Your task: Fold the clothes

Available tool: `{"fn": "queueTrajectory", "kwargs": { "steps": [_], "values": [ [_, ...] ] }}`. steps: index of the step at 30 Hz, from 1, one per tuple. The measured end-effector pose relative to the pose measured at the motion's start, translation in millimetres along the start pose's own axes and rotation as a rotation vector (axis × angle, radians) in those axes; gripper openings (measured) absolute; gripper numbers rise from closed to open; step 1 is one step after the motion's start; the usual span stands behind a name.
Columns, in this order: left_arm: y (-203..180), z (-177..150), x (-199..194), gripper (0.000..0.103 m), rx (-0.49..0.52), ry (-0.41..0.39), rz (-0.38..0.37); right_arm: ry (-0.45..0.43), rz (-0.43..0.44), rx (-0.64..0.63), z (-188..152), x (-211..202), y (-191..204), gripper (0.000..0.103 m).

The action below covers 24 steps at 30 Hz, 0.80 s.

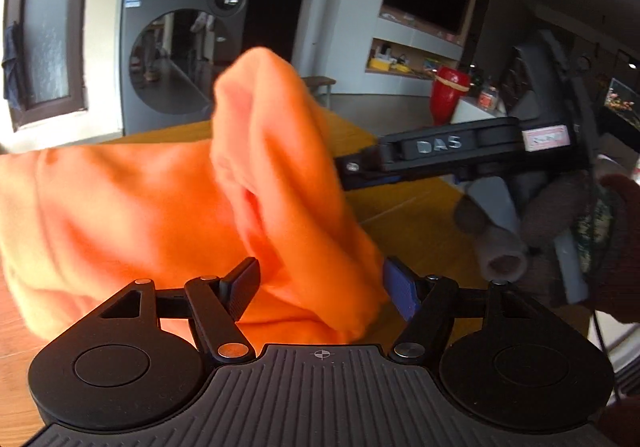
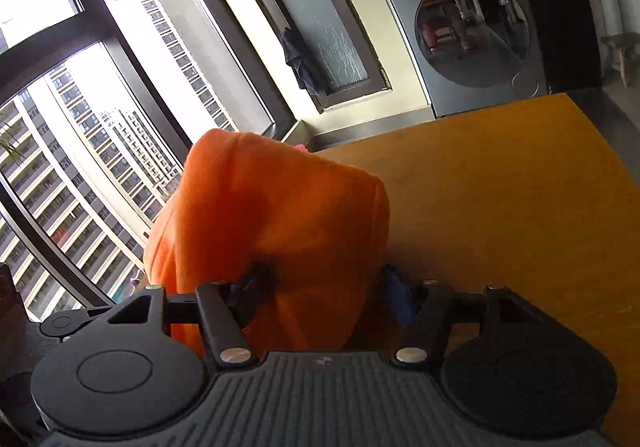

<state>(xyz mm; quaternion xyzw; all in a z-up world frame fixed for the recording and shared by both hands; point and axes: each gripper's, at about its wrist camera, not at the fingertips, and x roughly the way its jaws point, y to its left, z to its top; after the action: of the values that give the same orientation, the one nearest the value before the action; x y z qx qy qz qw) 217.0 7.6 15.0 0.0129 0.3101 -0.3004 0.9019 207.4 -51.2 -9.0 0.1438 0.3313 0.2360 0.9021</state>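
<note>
Two claws each had orange cloth between their blue pads; left claw [image 1: 320, 287] stood partly open with a bunched fold of the orange garment [image 1: 168, 207] running up through the gap; the pad on the picture's right touched fabric, the other sat close to it, a firm pinch could not be told; right claw [image 2: 320, 293] likewise partly open around a thick hanging wad of the same garment, its pads half buried or shadowed, grip unclear; seen from the left wrist, the right claw reached in from the right, held by a gloved hand [image 1: 592, 231], its tip at the raised fold; rest of the garment lay spread leftward on the yellow table [image 2: 500, 207]; the fold's long axis ran roughly up and away from both claws; both seemed about equally near it; garment's far edges cut off, motion blur hid seams; washing machine [image 2: 468, 27] and window [image 2: 80, 127] stood behind.
</note>
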Motion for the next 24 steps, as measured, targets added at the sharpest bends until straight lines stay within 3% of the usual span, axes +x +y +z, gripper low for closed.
{"fn": "queueTrajectory", "kwargs": {
  "steps": [4, 8, 11, 13, 16, 17, 19, 22, 24],
  "values": [
    [-25, 0, -8, 0.084, 0.155, 0.0, -0.079, -0.006, -0.064, -0.112, 13, 12, 6, 0.067],
    [-3, 13, -50, 0.094, 0.089, -0.1, -0.095, -0.031, -0.094, -0.245, 10, 20, 26, 0.069],
    [23, 37, -64, 0.095, -0.039, -0.191, -0.014, -0.054, -0.128, -0.354, 3, 26, 45, 0.071],
    [35, 53, -49, 0.095, -0.073, -0.178, 0.098, -0.061, -0.136, -0.39, 2, 33, 57, 0.071],
    [50, 65, -6, 0.088, -0.032, -0.062, 0.304, -0.065, -0.106, -0.336, 3, 29, 60, 0.071],
    [58, 65, 4, 0.088, -0.04, -0.026, 0.337, -0.066, -0.092, -0.308, 3, 27, 59, 0.071],
    [84, 61, 14, 0.088, -0.13, 0.021, 0.327, -0.064, -0.026, -0.203, 1, 17, 51, 0.076],
    [125, 46, 14, 0.089, -0.333, 0.02, 0.214, -0.05, 0.06, -0.04, -12, 12, 36, 0.08],
    [143, 40, 11, 0.088, -0.385, 0.009, 0.177, -0.038, 0.102, 0.04, -17, 17, 31, 0.08]
  ]
}}
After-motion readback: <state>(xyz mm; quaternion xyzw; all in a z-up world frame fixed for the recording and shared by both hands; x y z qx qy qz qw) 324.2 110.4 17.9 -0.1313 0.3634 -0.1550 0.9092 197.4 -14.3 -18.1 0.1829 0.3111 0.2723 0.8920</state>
